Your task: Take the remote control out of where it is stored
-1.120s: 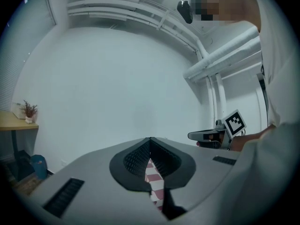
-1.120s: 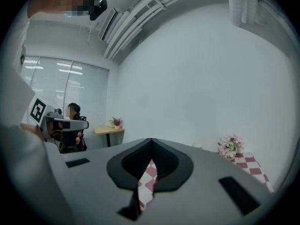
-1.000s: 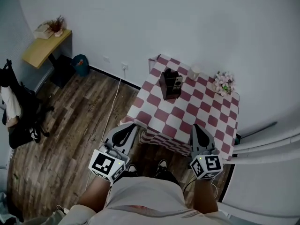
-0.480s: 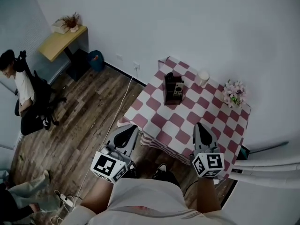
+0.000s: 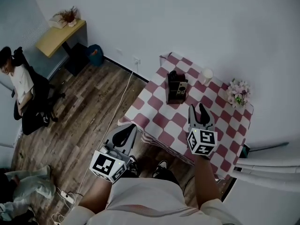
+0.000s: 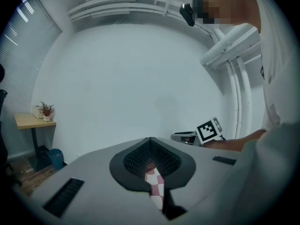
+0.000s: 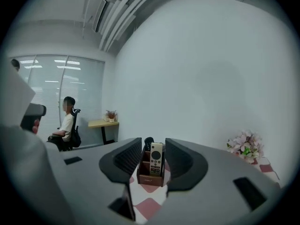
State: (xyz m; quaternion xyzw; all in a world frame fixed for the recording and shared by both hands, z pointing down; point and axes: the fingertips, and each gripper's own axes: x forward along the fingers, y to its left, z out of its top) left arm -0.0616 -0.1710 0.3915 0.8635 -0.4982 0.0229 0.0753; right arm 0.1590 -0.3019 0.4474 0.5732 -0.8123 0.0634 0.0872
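My right gripper [image 5: 197, 109] hangs over the near part of the checkered bench [image 5: 159, 118]; its fingers have just been opening and now stand released with nothing between them. Well ahead of it, the remote control [image 7: 156, 157] stands upright in the dark wooden holder [image 7: 149, 178]. My left gripper [image 5: 128, 128] is beside the bench's near corner, its fingers clenched on nothing.

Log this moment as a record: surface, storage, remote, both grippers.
surface: table with a red-and-white checked cloth
storage: brown holder standing on the table
target: remote control upright in the holder, untouched
right: right gripper over the table, aimed at the holder; jaws apart, just been opening, nothing between them
left: left gripper by the table's near edge; jaws together, empty
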